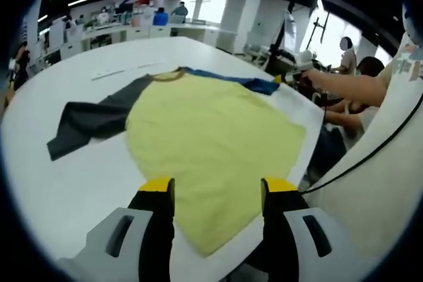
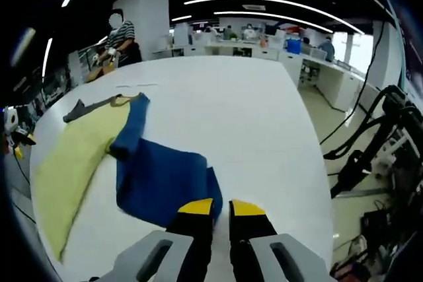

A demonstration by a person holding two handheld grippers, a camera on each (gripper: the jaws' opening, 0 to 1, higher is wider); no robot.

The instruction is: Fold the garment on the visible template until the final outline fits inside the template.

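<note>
— One garment lies flat on the white worktop?
— Yes: yellow body, dark grey sleeve spread beside it, blue sleeve on its far side.
— Left tongs?
— Released, jaws wide above the garment's hem.
— Right tongs?
— Nearly closed at the blue sleeve's edge; whether they pinch cloth, I cannot tell.

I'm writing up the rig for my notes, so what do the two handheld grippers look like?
Both match: the left gripper and right gripper each have two black jaws capped with yellow tips, rising from light grey housings with slotted cut-outs. A thin black cable runs beside the left one.
</note>
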